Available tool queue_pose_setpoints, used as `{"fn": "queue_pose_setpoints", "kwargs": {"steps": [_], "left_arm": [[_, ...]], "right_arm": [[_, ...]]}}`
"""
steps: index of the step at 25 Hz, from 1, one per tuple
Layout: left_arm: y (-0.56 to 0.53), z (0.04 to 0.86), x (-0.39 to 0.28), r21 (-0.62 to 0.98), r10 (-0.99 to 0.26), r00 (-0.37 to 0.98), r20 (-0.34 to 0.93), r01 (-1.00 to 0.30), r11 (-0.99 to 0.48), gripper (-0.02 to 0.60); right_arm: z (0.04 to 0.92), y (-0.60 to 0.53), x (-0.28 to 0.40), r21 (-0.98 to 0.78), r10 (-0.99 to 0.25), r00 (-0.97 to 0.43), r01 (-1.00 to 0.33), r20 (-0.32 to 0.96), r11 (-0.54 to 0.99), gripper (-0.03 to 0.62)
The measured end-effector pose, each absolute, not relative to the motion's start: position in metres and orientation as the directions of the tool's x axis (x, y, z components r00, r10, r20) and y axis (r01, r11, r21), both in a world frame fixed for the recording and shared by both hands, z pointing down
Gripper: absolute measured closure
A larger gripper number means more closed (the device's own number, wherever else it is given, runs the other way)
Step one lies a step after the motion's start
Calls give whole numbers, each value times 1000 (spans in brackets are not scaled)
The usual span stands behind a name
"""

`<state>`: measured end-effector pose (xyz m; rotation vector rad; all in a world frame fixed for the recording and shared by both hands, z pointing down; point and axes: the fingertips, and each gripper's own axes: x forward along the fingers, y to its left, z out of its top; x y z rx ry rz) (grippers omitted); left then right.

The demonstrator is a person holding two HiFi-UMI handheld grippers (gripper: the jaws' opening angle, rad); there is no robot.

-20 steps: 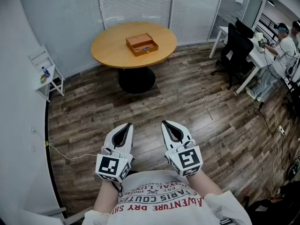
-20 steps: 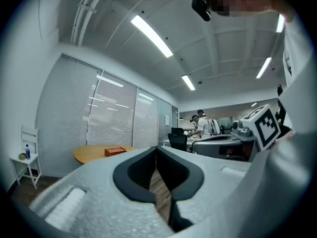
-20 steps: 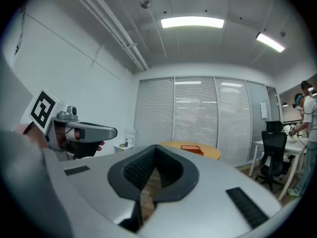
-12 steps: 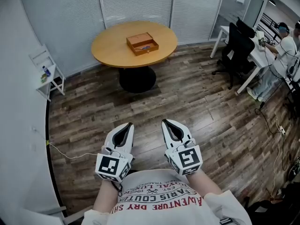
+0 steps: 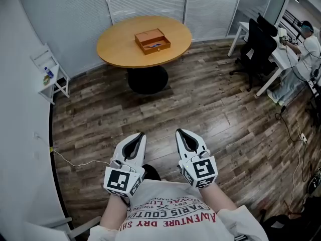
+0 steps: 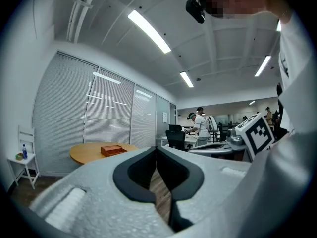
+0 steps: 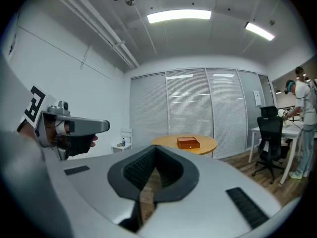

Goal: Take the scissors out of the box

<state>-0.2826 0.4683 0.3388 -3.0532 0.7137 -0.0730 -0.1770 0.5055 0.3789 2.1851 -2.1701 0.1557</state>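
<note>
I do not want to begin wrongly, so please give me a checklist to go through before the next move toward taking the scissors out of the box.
1. Box in place: ok; the wooden box sits on the round table.
2. Box open: ok; its inside shows.
3. Scissors seen: cannot tell; a small dark thing lies inside, too small to name.
4. Empty left tool: ok; jaws together, nothing between.
5. Empty right tool: ok; the same.
6. Box within reach: not ok; the table stands far from both tools.
</note>
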Motion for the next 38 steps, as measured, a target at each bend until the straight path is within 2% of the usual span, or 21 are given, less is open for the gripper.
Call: {"fn": "queue_pose_setpoints", "kwargs": {"steps": [12,17,30,38], "left_arm": [[366,348,-223,-15,-404,913,58,-404,-915,571],[284,338,-191,-69,-383,921,72,-379,-923,571],[14,349,-134,40,-406,910,81,-410,-911,571],[-76,351,-101,44,-417,905,89,-421,-906,571]], "right_arm": [[389,420,-109,-73,-984,112,-990,141,-123,586],[387,334,-79,-67,-979,123,-988,162,-135,586],[397,87,-21,-73,-962,114,-988,246,-136,585],[390,-4,19,-120,-973,110,-983,203,-137,586]]}}
